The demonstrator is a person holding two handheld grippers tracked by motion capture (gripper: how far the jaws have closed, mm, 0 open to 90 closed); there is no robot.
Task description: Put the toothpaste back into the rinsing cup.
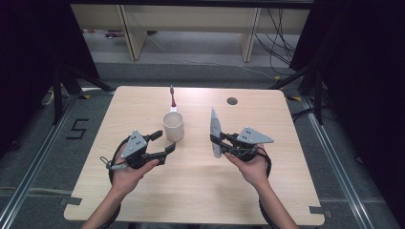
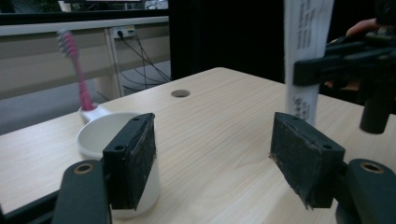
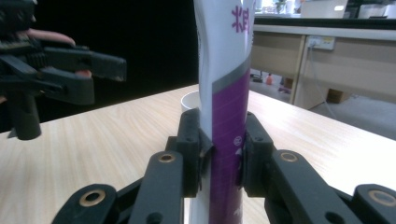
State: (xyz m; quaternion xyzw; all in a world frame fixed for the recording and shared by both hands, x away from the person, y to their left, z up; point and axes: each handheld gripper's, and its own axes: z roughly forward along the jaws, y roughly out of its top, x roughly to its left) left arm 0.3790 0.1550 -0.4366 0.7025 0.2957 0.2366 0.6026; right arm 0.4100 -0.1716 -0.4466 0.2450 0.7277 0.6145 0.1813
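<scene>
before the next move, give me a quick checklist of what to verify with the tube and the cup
1. Right tongs shut on the tube: ok, both pads press its sides.
2. Tube upright in the grip: ok, it stands near vertical.
3. Left tongs open and free: ok, nothing sits between the pads.
4. Cup upright on the table: ok.
5. Toothbrush in the cup: ok, pink handle leaning on the rim.
6. Tube cap on or off: cannot tell.

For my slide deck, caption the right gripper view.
Right gripper clamps an upright white-and-purple tube above the wooden table.
</scene>
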